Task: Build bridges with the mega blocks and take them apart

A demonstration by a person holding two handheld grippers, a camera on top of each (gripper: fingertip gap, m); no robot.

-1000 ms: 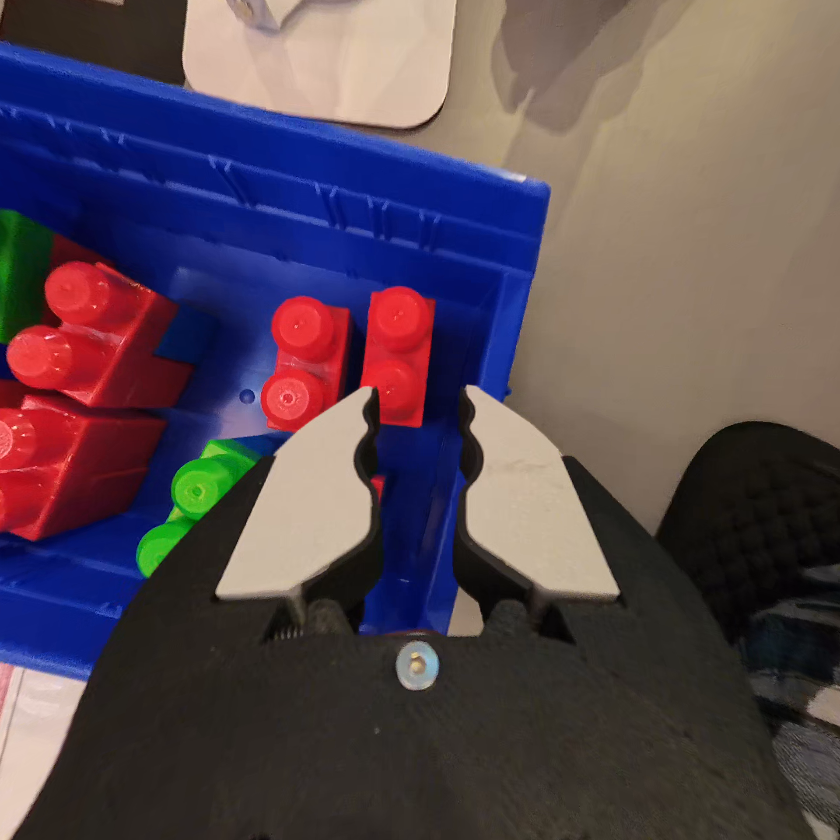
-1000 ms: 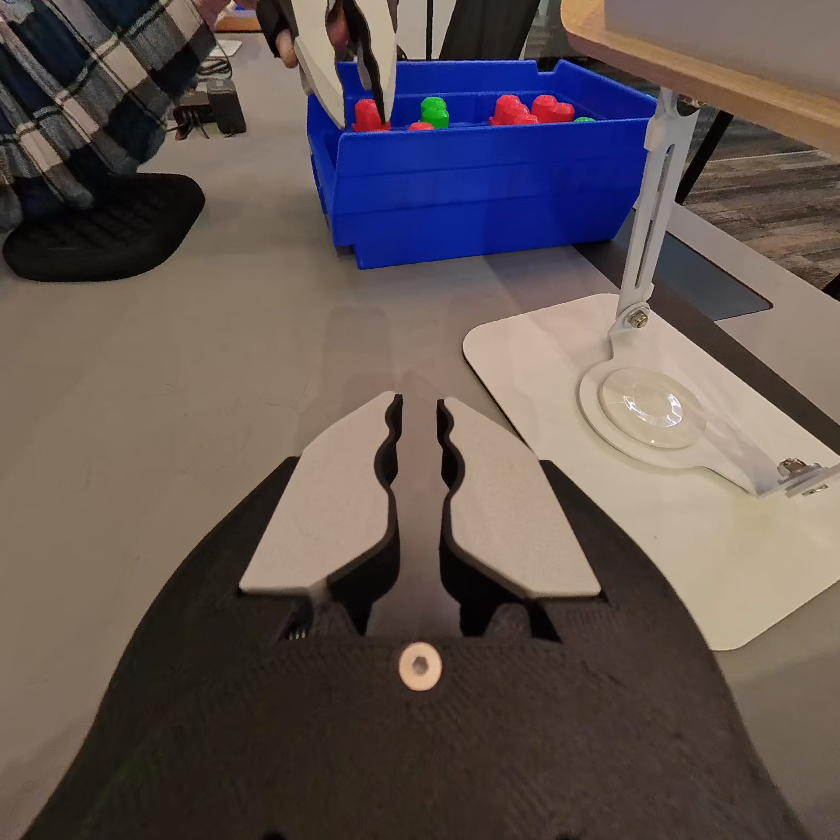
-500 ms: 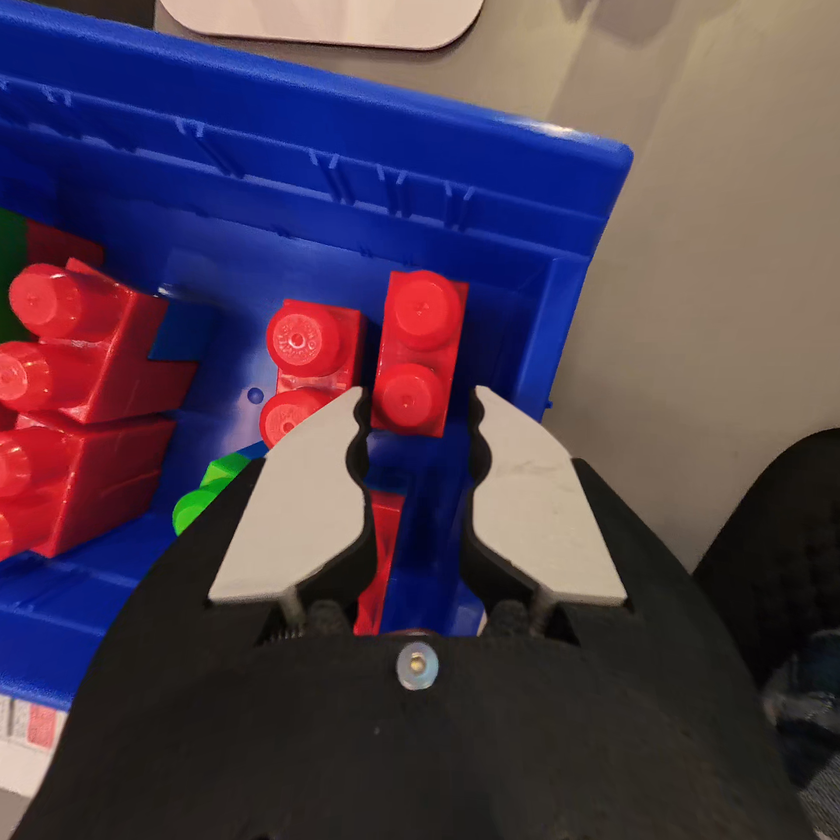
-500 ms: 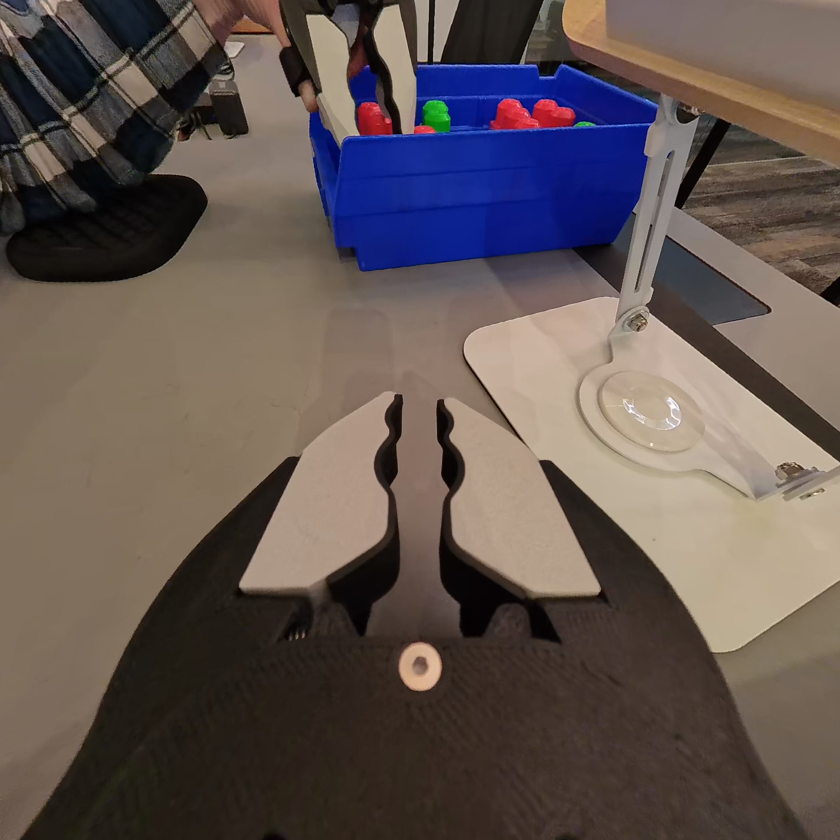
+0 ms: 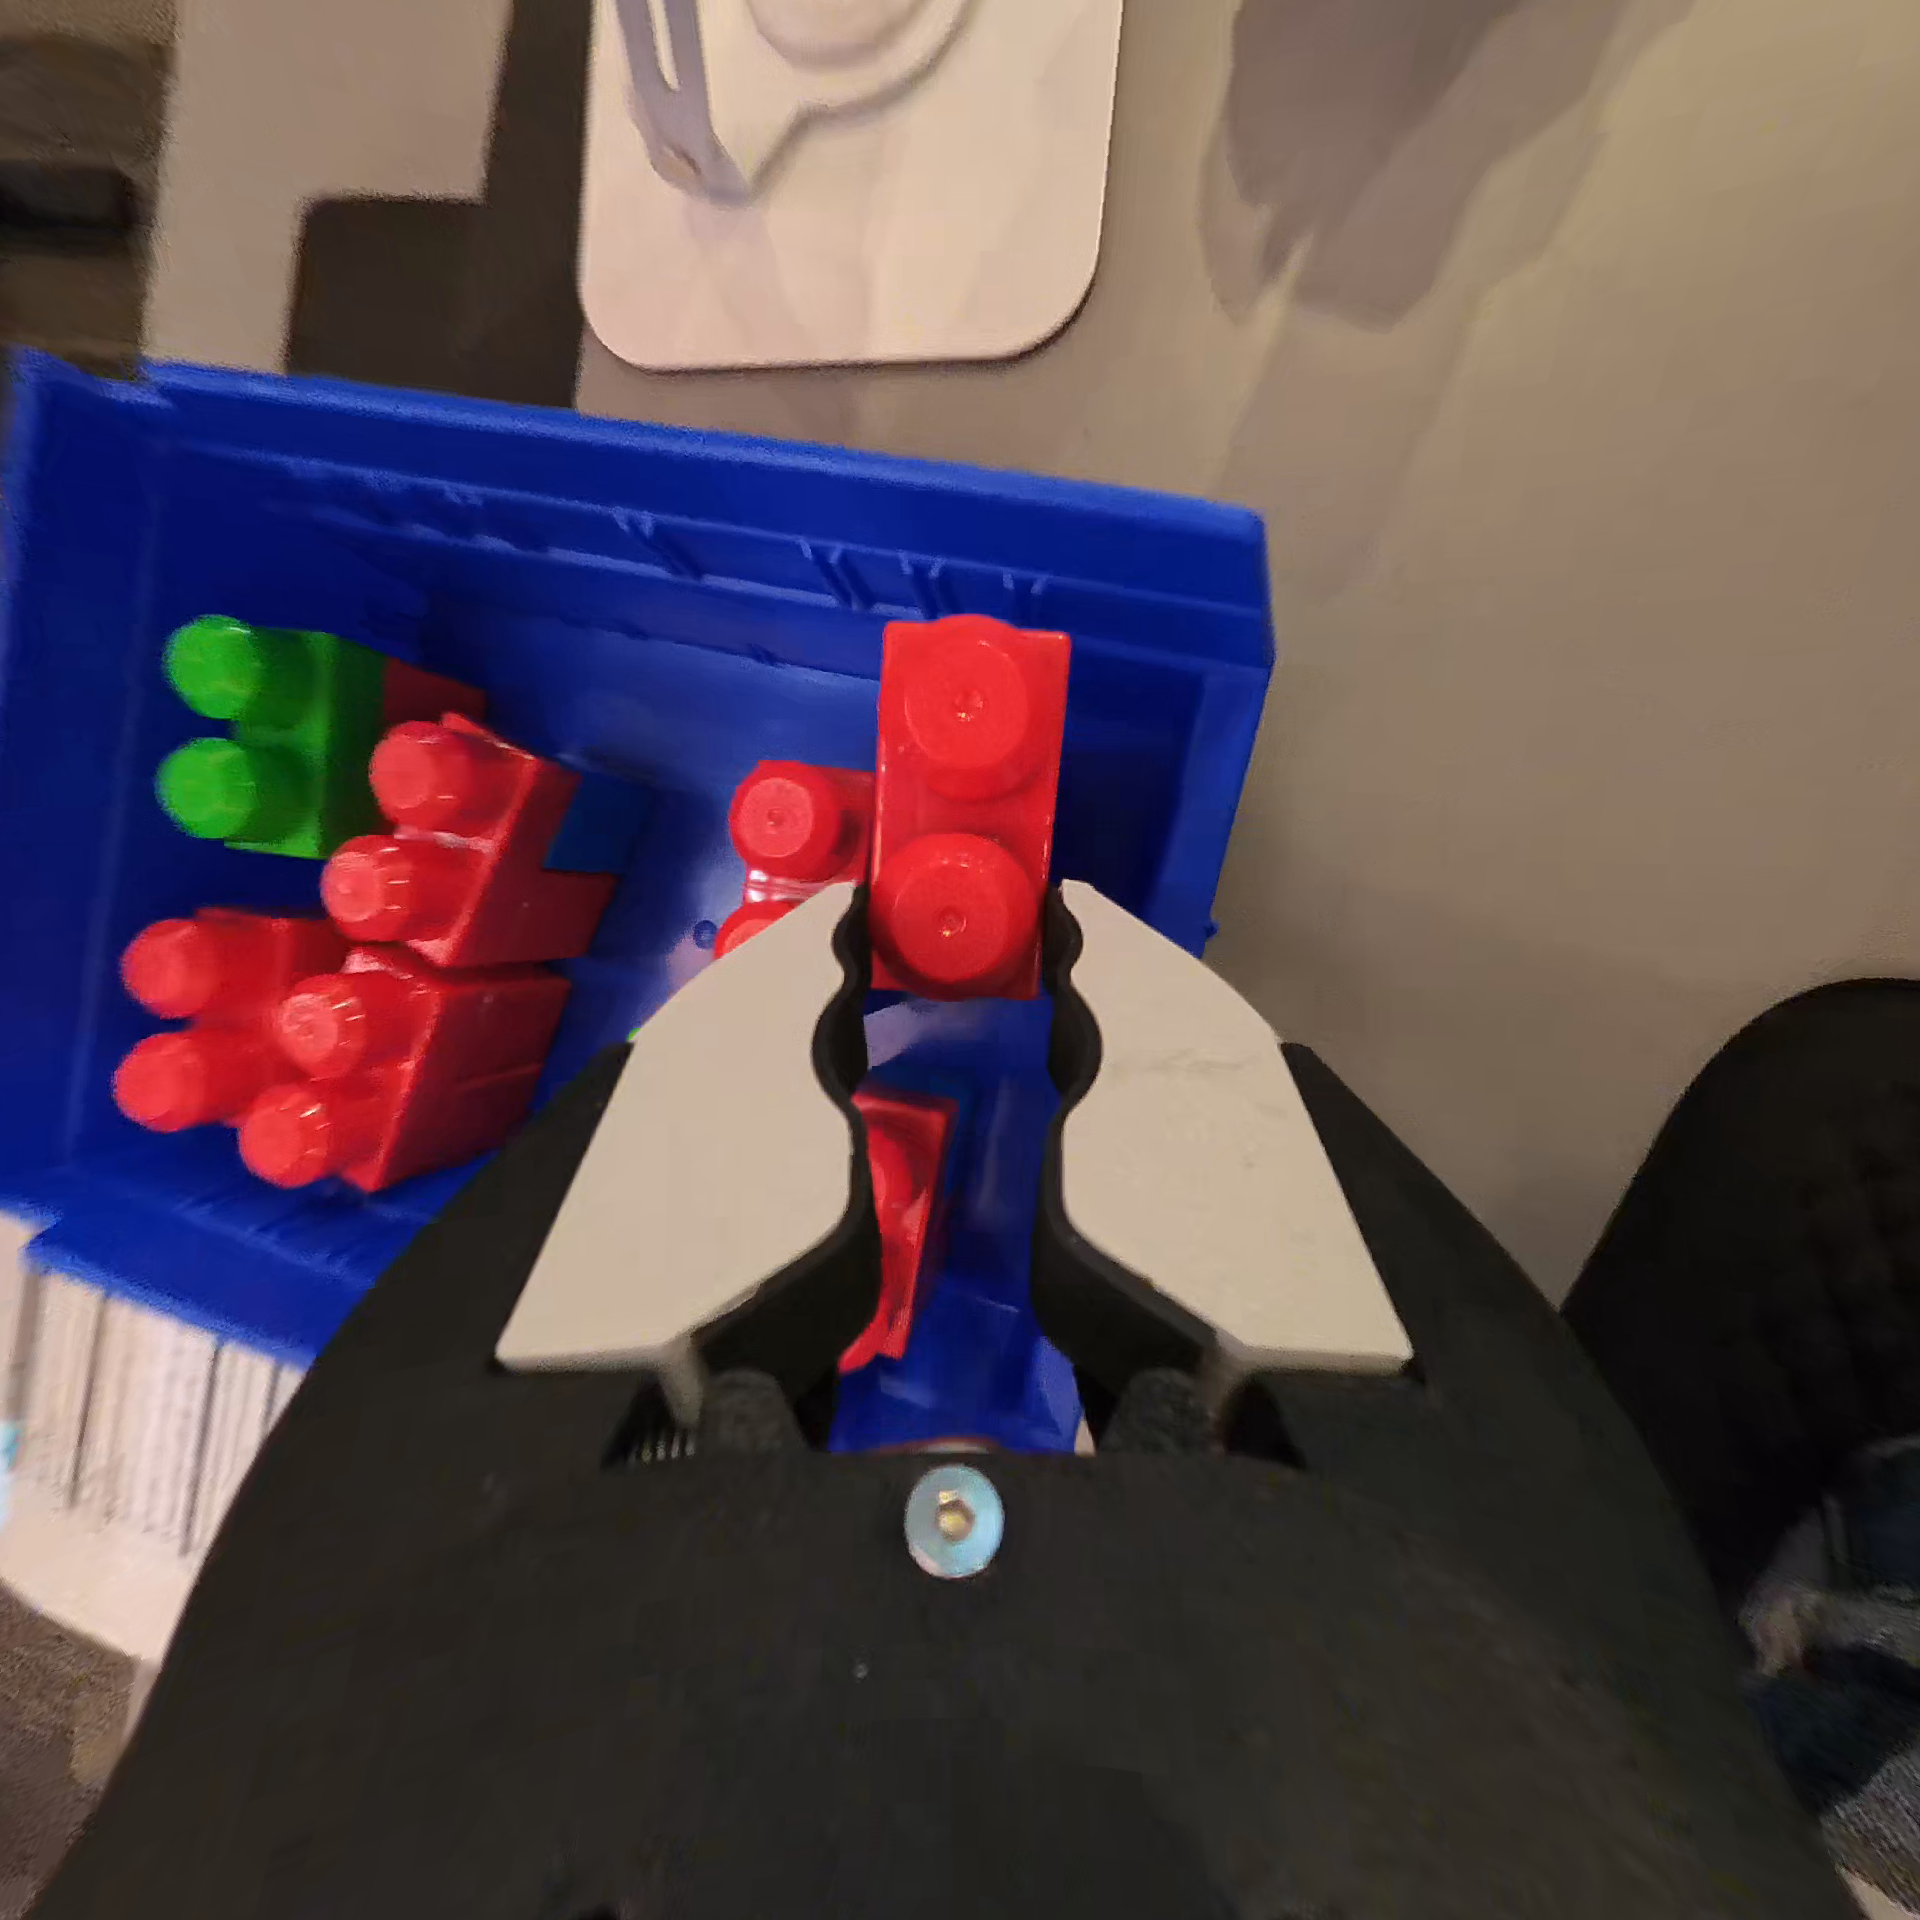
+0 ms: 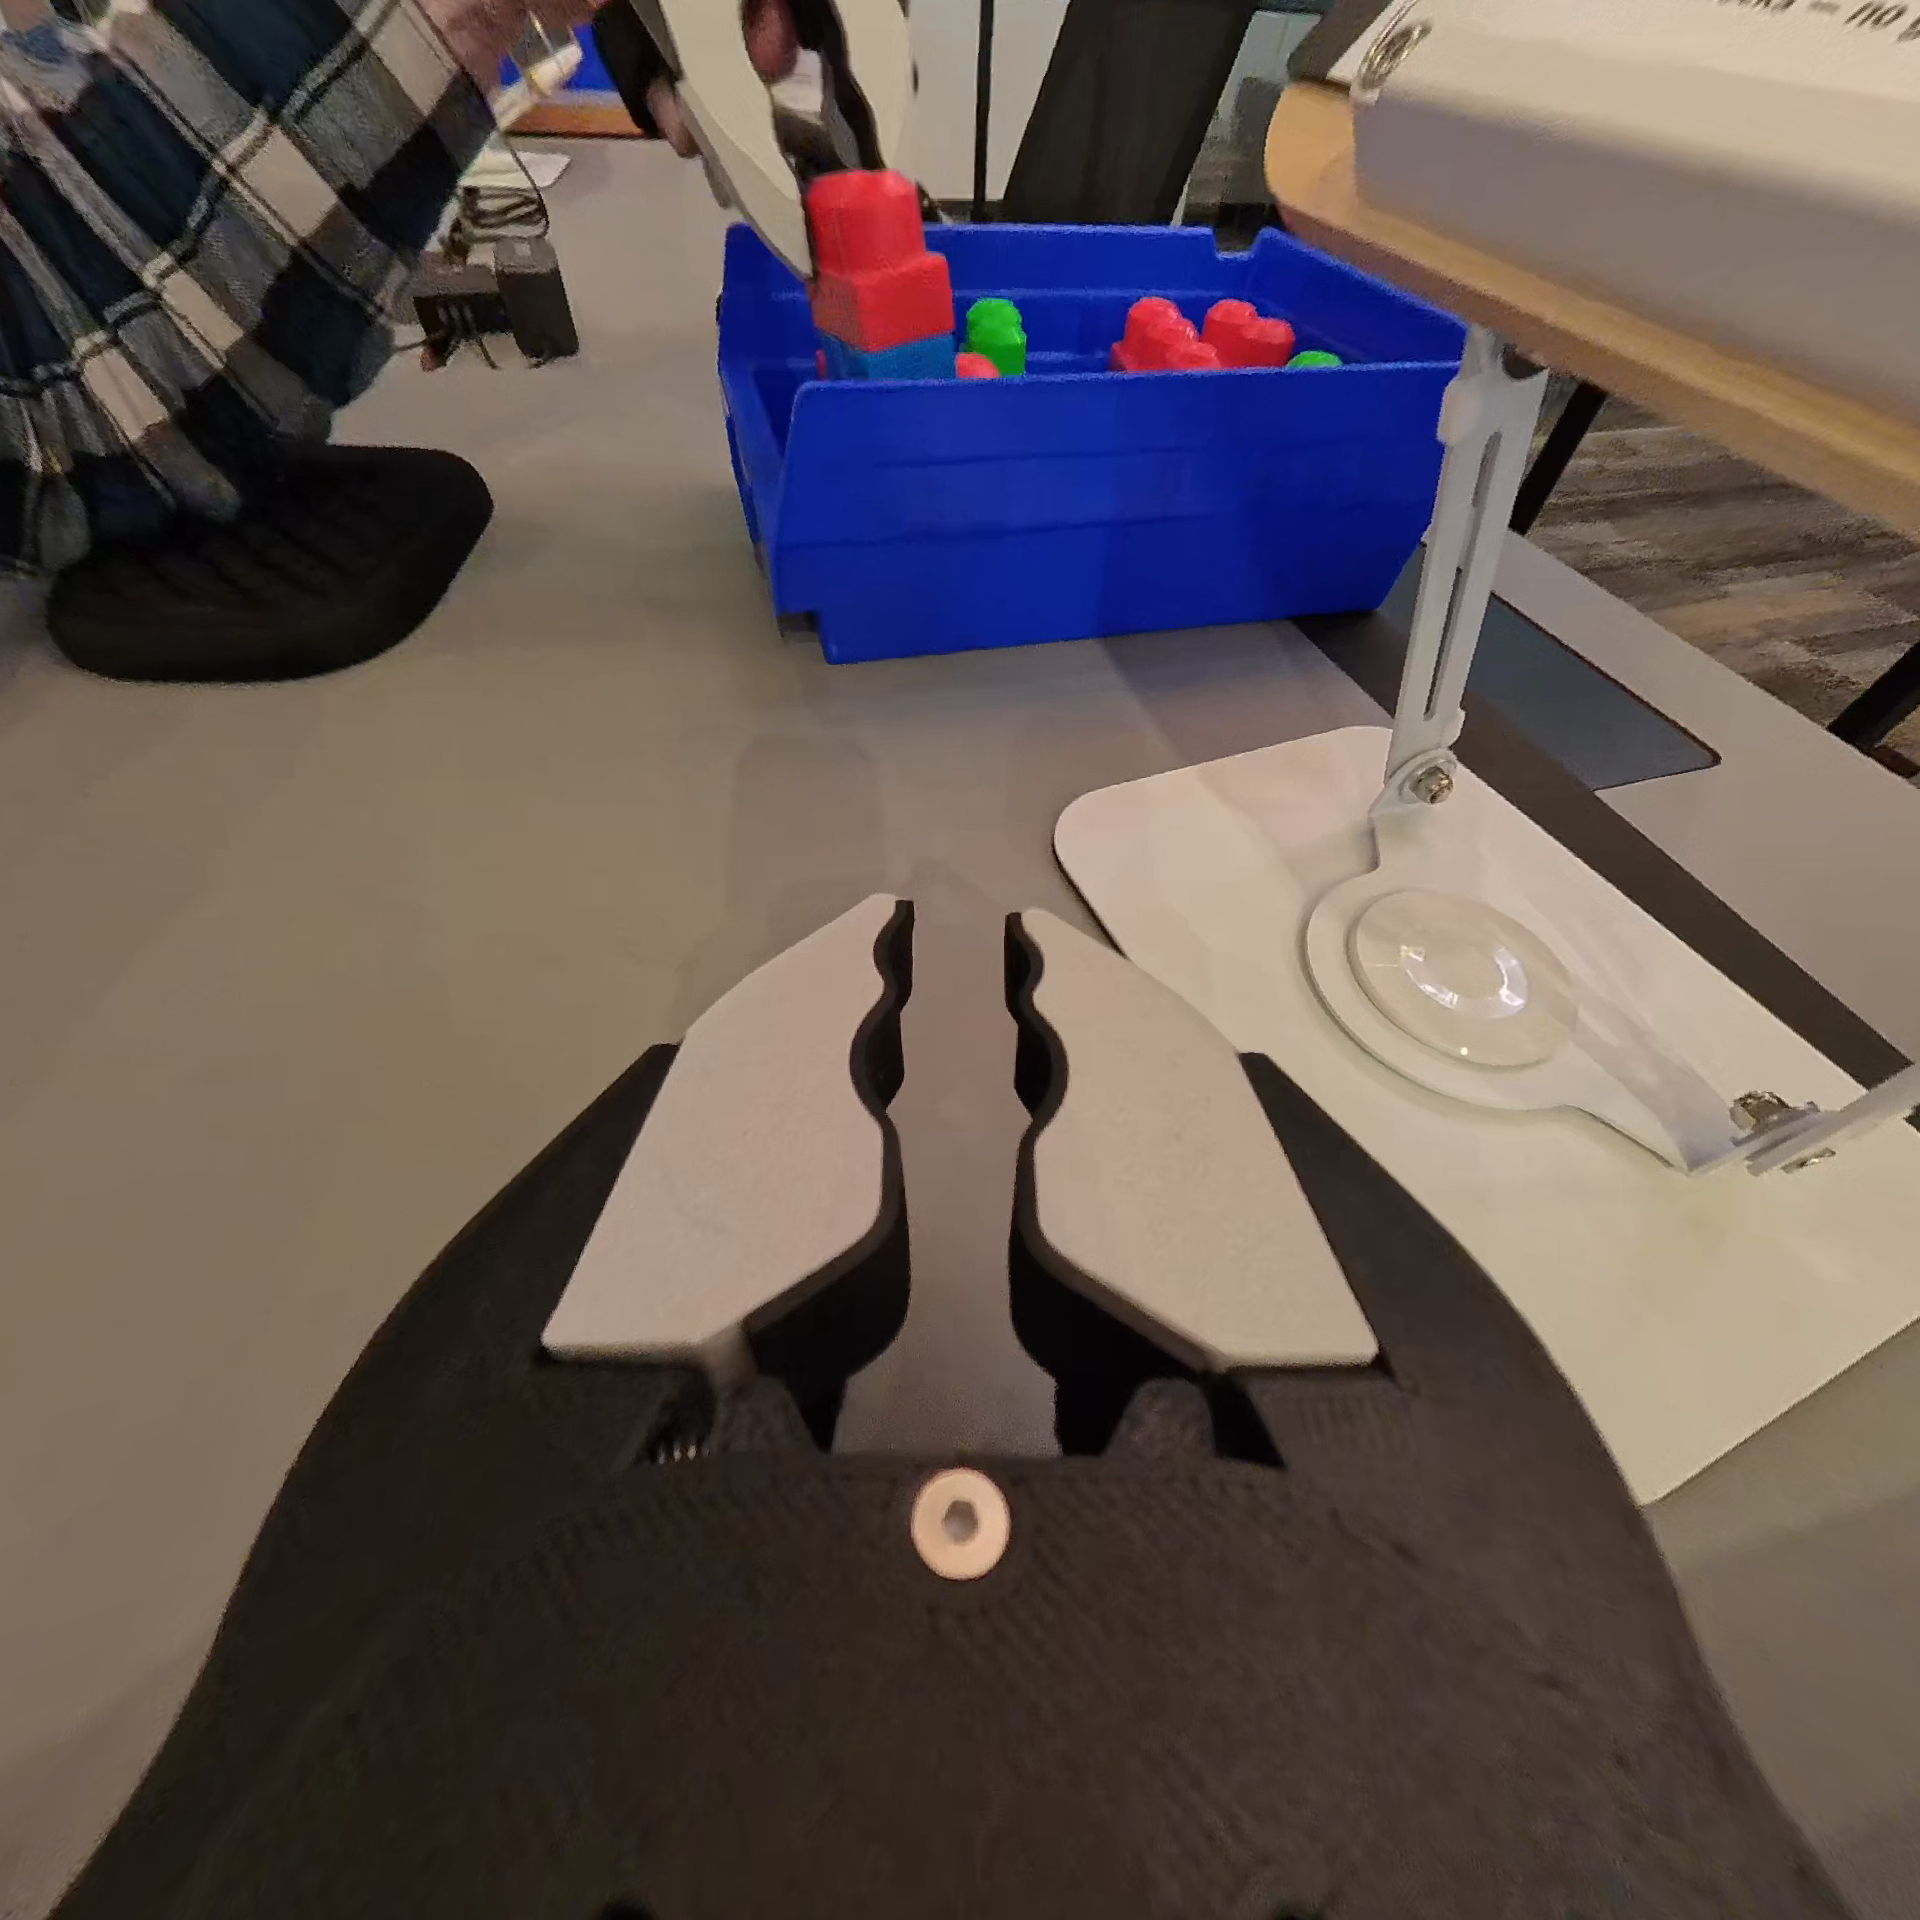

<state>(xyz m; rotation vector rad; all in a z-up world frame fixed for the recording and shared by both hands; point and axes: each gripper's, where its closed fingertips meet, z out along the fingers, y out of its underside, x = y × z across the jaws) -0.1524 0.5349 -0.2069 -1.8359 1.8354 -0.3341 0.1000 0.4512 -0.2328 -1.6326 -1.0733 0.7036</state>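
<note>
My left claw [image 5: 951, 940], apart half a second ago, now clamps a red block [image 5: 966, 800] and lifts it above the blue bin [image 5: 727, 499] at centre frame; building can begin. My right claw [image 6: 958, 920] waits apart, empty, over the table [image 6: 416, 883].
</note>
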